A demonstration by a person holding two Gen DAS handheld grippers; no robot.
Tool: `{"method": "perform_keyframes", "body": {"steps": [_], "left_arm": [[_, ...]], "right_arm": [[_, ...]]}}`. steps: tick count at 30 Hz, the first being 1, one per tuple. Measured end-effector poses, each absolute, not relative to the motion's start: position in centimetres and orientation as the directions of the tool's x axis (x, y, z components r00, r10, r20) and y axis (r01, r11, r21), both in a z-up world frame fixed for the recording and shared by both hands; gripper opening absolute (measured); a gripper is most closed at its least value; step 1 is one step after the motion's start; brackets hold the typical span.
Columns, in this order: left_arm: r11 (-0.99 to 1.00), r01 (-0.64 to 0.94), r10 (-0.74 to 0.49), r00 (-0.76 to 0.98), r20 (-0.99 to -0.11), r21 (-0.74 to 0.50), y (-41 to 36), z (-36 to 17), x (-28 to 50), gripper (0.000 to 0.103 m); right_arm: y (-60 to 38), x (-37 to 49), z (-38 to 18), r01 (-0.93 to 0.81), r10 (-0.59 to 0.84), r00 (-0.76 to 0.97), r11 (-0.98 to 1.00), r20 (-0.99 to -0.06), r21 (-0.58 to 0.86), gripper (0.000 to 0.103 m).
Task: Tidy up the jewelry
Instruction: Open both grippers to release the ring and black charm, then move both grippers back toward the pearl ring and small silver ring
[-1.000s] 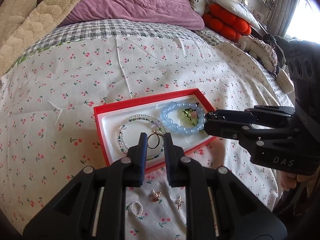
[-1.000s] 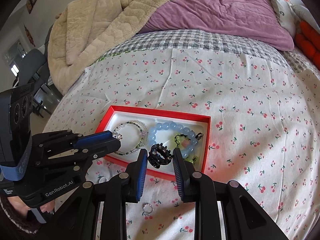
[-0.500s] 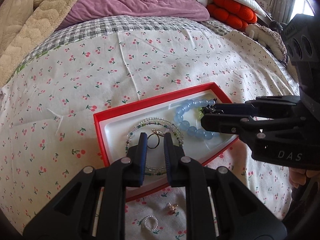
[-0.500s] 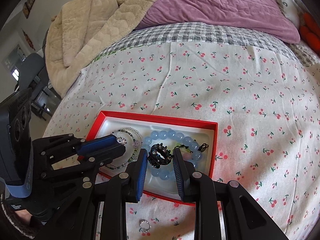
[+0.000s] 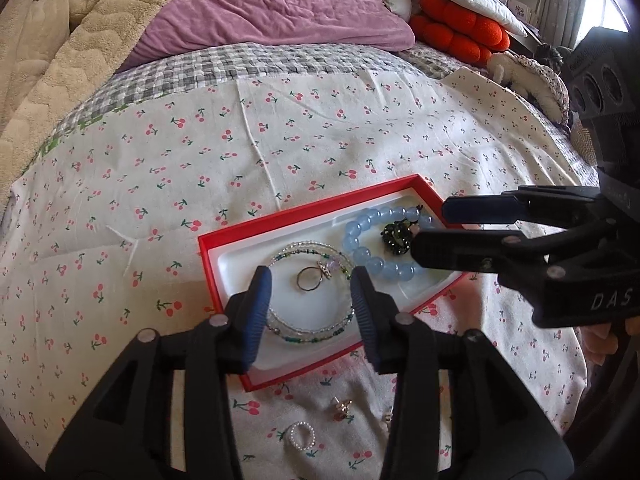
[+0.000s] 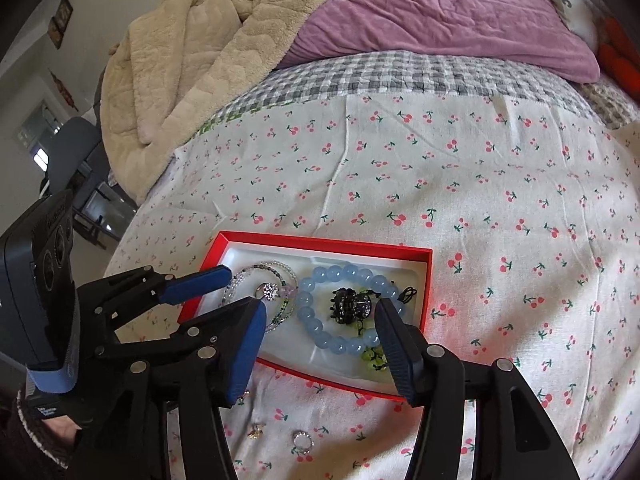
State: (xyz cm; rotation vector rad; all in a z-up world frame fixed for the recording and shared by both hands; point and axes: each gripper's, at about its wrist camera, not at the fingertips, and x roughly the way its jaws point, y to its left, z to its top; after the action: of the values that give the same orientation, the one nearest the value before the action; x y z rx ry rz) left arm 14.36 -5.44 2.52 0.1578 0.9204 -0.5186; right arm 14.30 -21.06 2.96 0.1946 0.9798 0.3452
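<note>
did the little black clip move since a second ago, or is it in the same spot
Yes. The black clip was pinched above the red box's near rim; it now lies inside the blue bead bracelet, freed by the right gripper whose jaws have just been opening.

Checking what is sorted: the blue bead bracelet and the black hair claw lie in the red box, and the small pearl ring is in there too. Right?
Not quite. In the left wrist view the pearl ring lies on the cherry-print sheet outside the red box. The blue bead bracelet and black hair claw are inside.

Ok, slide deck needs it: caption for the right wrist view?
Open right gripper above black hair claw inside blue bead bracelet, red tray.
</note>
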Motion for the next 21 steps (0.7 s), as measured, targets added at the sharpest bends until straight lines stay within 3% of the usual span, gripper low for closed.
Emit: {"method": "perform_keyframes", "body": {"steps": [6,12,17,21], "left_arm": [[0.883,0.458,-0.354,0.498,-0.792,-0.106,-3.1,3.6,12.6,0.076],[0.917,0.391,-0.275,0.483,-0.831,-0.077,-0.8,2.5,10.8,0.082],[0.928,0.357,-0.263,0.427,-0.865,-0.106,1.1,0.7,9.2,0.083],[0.940,0.337,-0.197,0.412,-0.890,-0.052,1.7,-0.8,8.2,0.083]], "right_arm": [[-21.8,12.3,5.0,-0.196,0.365,0.545,0.931,-0.755,0.308,0.063],[-21.9,10.0,5.3,-0.191,0.346,0.543,0.938,-0.765,0.289,0.074],[-20.7,8.2,4.5,-0.204,0.315,0.528,0.949,-0.789,0.242,0.078],[-19.4,7.0,3.1,-0.220,0.279,0.491,0.956,-0.825,0.193,0.078]]}}
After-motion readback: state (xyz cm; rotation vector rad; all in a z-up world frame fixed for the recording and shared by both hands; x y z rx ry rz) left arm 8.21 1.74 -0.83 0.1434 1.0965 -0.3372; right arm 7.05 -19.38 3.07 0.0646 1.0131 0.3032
